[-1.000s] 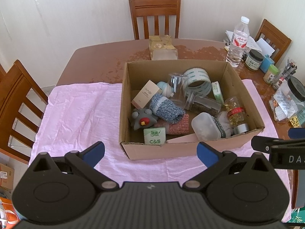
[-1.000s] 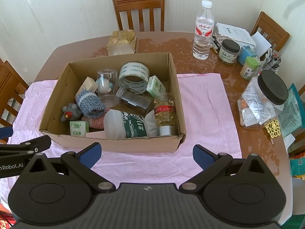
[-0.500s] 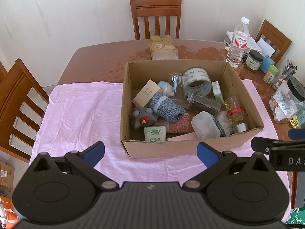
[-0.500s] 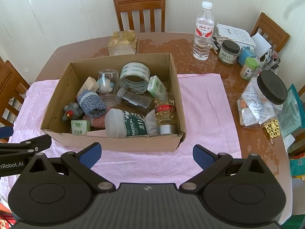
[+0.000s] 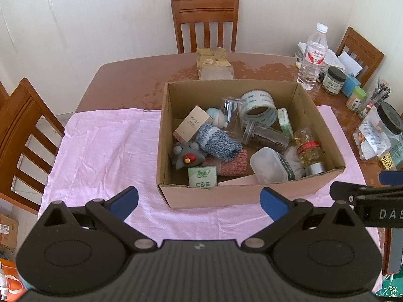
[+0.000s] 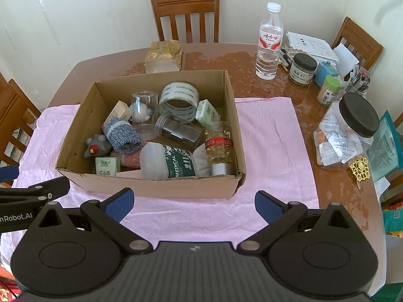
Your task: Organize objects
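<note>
From the left wrist view, the left claw [image 5: 199, 202] is hovering with its blue-tipped fingers spread wide and pinching nothing, just short of the near wall of the cardboard box [image 5: 252, 196]. The box is sitting open-topped on a pink cloth [image 5: 105, 151] that is covering the near part of the desk [image 5: 131, 80], its long axis running left to right. Inside, a capsule bottle [image 5: 307, 149] is lying on its side with its silver cap pointing toward the near wall, a white medical bottle [image 5: 268, 164] is lying beside it, a tape roll [image 5: 259, 107] is leaning on the far wall, and a green C&S pack [image 5: 202, 176] is resting by the near wall. The cloth left of the box is lying bare. The right claw [image 5: 365, 196] is showing at the right edge.

From the right wrist view, the right claw [image 6: 194, 202] is likewise hanging spread and holding nothing before the box's near wall [image 6: 156, 186]. The cloth strip [image 6: 267, 146] right of the box is lying open. Beyond it, a black-lidded jar [image 6: 352, 125], a water bottle [image 6: 269, 45] and smaller jars [image 6: 302, 69] are crowding the desk's right edge. A chair [image 6: 186, 15] is standing at the far side.
</note>
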Tool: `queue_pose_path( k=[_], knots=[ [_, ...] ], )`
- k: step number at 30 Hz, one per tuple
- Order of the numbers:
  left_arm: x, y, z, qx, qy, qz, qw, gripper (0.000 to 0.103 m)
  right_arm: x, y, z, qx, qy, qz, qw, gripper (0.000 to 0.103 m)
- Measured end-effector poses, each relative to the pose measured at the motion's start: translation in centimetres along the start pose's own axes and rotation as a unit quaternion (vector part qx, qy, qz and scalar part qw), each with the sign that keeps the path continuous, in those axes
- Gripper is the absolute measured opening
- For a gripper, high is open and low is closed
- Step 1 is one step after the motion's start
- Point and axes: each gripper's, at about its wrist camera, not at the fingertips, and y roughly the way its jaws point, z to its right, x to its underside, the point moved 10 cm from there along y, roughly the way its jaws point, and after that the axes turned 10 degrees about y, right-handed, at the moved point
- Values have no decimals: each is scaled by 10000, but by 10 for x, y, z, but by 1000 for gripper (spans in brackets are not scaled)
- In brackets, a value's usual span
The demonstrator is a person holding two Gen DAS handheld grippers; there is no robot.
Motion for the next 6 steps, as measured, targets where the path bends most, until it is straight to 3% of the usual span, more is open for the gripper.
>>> queue_pose_path(
  k=[6],
  knots=[
    [0, 0, 1, 19, -2, 8, 10000, 102, -1, 0, 2, -2, -7, 7, 10000, 103]
  ],
)
